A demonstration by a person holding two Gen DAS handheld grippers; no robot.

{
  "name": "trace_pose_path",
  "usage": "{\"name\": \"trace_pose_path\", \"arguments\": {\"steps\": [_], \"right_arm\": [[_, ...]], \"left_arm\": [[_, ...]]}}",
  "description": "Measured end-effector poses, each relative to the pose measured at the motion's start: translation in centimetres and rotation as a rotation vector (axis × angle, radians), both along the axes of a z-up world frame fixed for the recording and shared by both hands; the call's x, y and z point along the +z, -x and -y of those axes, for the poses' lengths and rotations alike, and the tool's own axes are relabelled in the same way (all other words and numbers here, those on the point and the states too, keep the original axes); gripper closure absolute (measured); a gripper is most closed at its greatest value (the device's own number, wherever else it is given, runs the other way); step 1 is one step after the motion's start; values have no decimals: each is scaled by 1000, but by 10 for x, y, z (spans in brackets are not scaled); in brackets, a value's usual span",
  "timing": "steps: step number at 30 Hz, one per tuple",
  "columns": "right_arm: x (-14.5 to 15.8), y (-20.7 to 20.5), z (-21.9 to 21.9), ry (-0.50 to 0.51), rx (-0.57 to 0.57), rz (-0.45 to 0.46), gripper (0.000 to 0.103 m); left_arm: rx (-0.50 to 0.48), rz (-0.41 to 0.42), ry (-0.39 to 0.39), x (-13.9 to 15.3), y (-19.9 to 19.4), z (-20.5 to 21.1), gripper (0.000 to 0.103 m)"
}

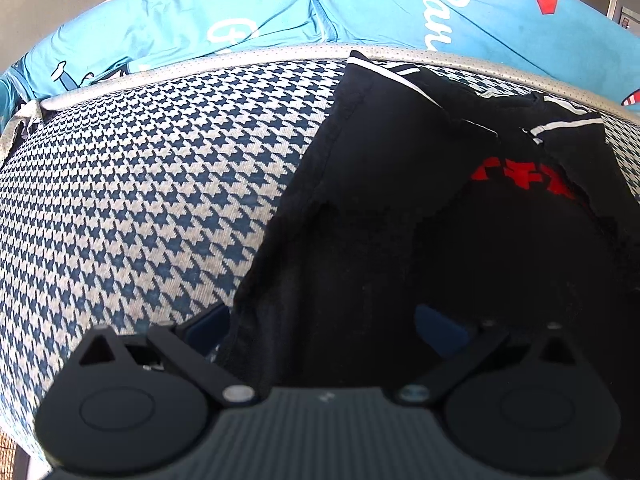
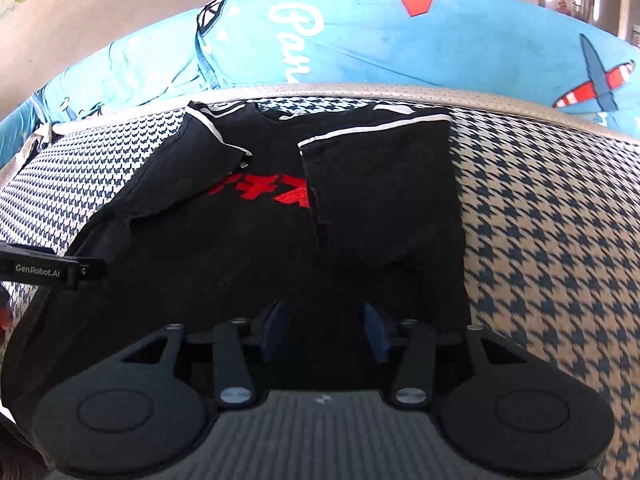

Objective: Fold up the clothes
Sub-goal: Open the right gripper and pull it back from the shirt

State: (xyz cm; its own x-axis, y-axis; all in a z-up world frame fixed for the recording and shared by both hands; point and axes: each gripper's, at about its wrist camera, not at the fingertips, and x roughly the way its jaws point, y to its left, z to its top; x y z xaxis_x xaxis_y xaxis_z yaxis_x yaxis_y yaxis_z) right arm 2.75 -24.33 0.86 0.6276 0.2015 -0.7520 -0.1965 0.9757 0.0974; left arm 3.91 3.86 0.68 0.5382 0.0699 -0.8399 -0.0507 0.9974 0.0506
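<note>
- A black T-shirt (image 2: 256,240) with red lettering (image 2: 264,196) and white-striped sleeves is seen spread on a houndstooth-patterned cushion (image 2: 552,216), filling the centre of the right wrist view.
- Both sleeves are folded inward over the chest, the one at upper right lying flat, the one at upper left rumpled.
- The right gripper (image 2: 326,330) is seen at the lower centre of its view with its blue pads (image 2: 376,332) parted over the shirt's near hem; no cloth is seen pinched between them.
- The left gripper (image 1: 322,330) is shown at the bottom of its own view with jaws spread wide, one pad over the cushion, the other over the black cloth; nothing is grasped.
- In the right wrist view, the left gripper's body enters from the left edge beside the shirt.
- A light blue printed cover (image 1: 248,12) is seen behind the cushion, along the top of both views.
</note>
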Motion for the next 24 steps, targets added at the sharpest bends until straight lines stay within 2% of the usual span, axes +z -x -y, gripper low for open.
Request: {"name": "trace_pose_path", "arguments": {"steps": [4,7,11,20,24], "right_arm": [[-3,24,7,-34,-76,-33,51],[-5,45,10,-44,-121,-22,50],[-6,71,8,-33,-139,10,49],[-6,122,7,-47,-157,25,44],[-7,143,9,-56,-169,21,44]], "left_arm": [[-23,-10,-3,-4,18,10,0],[-44,3,-29,-6,31,18,0],[-64,28,-57,-9,51,28,0],[-31,50,-8,-12,84,25,0],[-36,64,-20,-14,100,27,0]]}}
